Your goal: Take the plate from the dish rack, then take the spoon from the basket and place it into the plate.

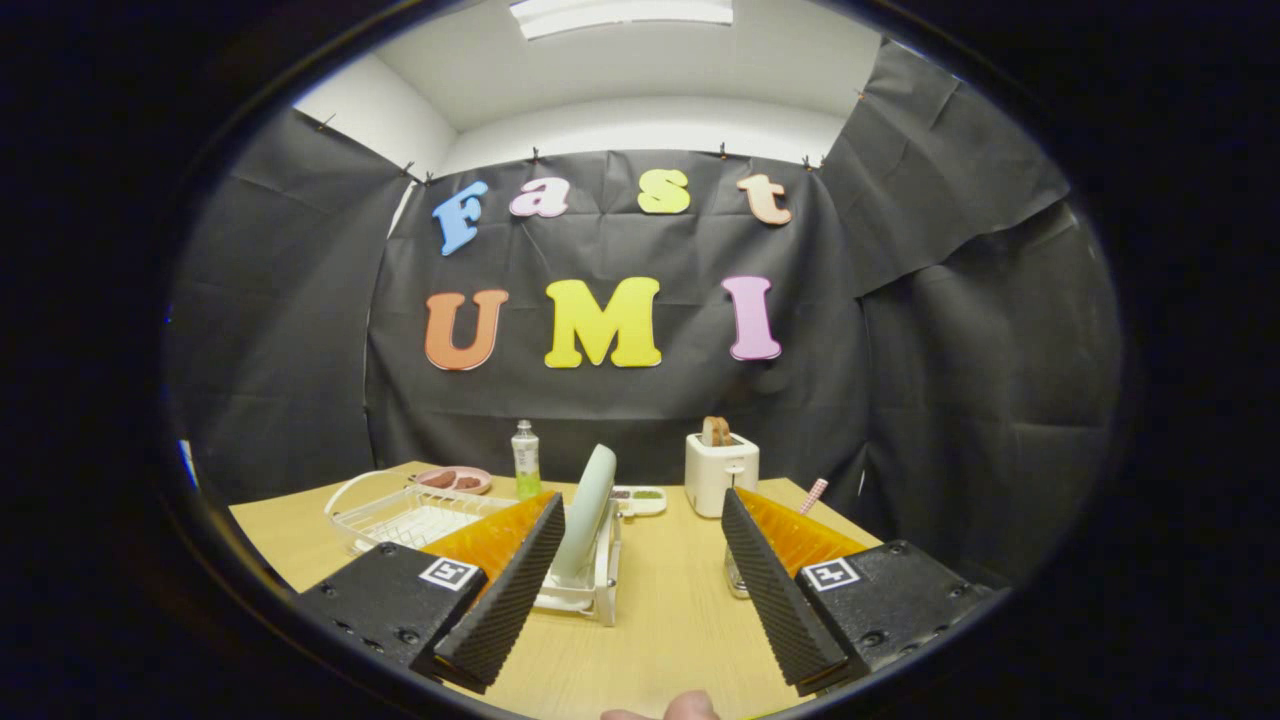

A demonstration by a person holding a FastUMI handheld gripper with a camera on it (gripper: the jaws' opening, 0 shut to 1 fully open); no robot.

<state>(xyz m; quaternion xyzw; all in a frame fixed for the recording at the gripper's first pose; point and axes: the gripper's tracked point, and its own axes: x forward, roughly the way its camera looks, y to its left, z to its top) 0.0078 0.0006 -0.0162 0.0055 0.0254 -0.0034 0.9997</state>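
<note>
- We see our fingers spread wide, holding nothing.
- The plate stands upright in the rack, just ahead of the left finger.
- The basket sits left on the worktop.

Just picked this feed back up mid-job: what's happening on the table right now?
A person's handheld gripper hovers open above the wooden table, holding nothing. The pale green plate stands upright in the white dish rack, just ahead of the left finger, not yet taken. A wire basket sits left of the rack. Further back are a pink dish, a bottle and a white toaster holding toast. I cannot make out the spoon.
</note>
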